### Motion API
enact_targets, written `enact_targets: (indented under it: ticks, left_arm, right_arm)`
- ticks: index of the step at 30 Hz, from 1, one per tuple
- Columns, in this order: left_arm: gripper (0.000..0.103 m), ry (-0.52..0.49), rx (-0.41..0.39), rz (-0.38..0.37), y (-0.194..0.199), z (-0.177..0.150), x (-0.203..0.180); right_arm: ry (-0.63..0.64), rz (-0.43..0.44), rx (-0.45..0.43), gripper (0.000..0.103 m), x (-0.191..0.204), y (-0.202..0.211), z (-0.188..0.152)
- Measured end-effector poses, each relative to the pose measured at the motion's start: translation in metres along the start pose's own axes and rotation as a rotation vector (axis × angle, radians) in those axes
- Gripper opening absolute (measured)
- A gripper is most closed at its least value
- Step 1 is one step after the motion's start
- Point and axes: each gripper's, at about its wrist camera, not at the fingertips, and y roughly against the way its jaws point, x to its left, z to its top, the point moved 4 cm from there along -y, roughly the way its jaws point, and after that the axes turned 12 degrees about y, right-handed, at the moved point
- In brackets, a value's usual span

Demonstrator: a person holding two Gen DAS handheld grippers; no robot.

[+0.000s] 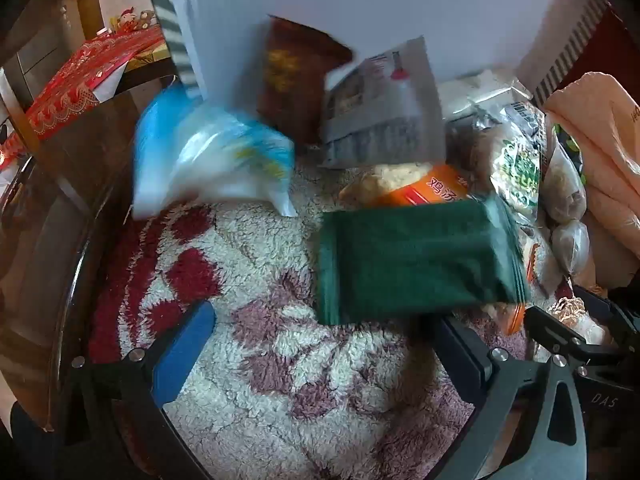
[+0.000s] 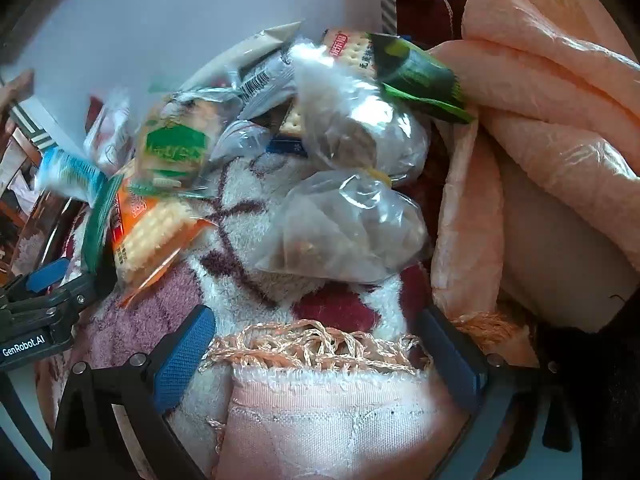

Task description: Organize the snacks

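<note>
The snacks lie loose on the rug, in front of a white box that stands behind them. Nothing looks sorted yet: by my reading the task is at its start, with every pack still to be gathered or placed.

Nearest the box are a brown pack and a grey pack, both leaning against its wall. In front of the box, to its left, is a blue-white bag, blurred. Further out lies a green pack, on top of an orange cracker pack. To the right of the box sit 2 clear bags, one behind the other, beside a peach quilt.

The left gripper has its jaws wide apart, with only rug between them. The right gripper is likewise spread wide and empty, over the rug's fringed edge. Neither touches a pack.
</note>
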Motion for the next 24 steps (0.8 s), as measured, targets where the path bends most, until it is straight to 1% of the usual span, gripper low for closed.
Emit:
enact_targets:
  ticks: [4, 9, 13, 24]
  left_arm:
    - [0.103, 0.000, 0.001, 0.000, 0.000, 0.000, 0.000]
    - [0.103, 0.000, 0.000, 0.000, 0.000, 0.000, 0.000]
    - [0.103, 0.000, 0.001, 0.000, 0.000, 0.000, 0.000]
    - [0.103, 0.000, 0.001, 0.000, 0.000, 0.000, 0.000]
  right_arm:
    - [0.001, 0.000, 0.002, 0.102, 0.006, 0.001, 0.002]
    - [-0.002, 0.005, 0.004, 0.102, 0.003, -0.008, 0.001]
    - [-0.002, 0.005, 0.006, 0.102, 0.004, -0.009, 0.006]
    - [-0.006, 0.009, -0.001, 0.102, -0.004, -0.001, 0.002]
